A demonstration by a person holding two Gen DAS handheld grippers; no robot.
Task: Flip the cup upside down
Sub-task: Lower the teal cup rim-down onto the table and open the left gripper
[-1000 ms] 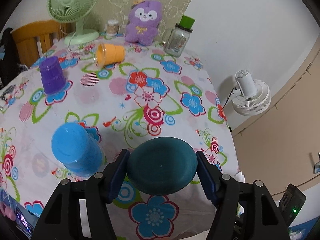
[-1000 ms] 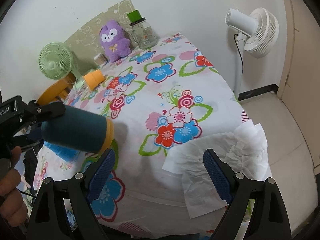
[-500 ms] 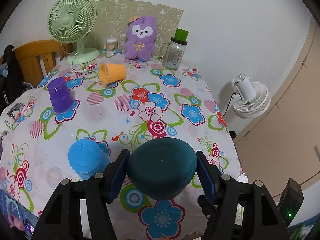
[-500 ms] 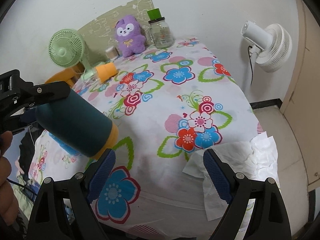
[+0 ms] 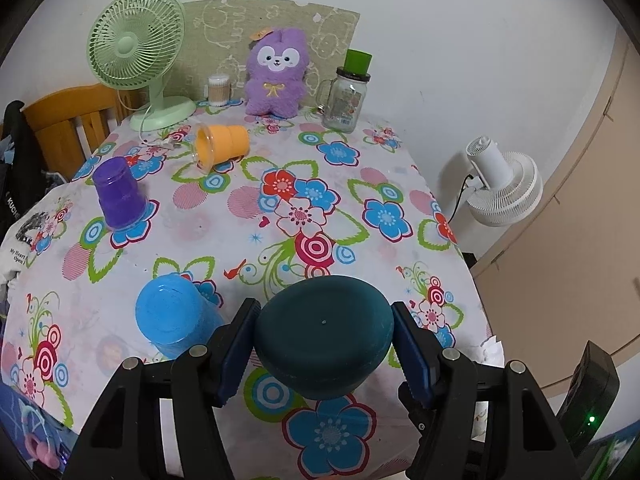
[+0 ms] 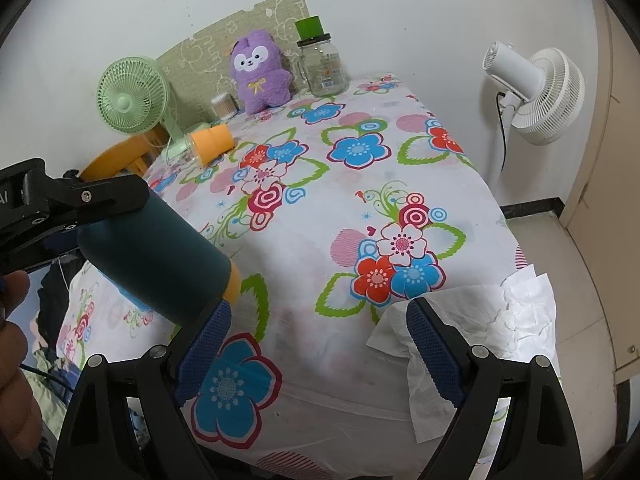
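Cup [image 5: 323, 340], dark teal with an orange rim, pinched at its sides by the left gripper [image 5: 323, 350] and held tilted in the air over the near edge of the table [image 5: 248, 240].

The right gripper [image 6: 316, 344] has its jaws spread wide with nothing between them, above a crumpled paper towel [image 6: 480, 320]. On the flowered cloth: 1 blue cup [image 5: 172, 320] and 1 purple cup [image 5: 118, 194], both upside down, 1 orange cup [image 5: 222, 145] lying on its side, 1 green fan [image 5: 136, 46], 1 purple plush toy [image 5: 276, 76], and 1 glass jar [image 5: 346, 96]. 1 white fan [image 5: 504, 184] stands off the table.
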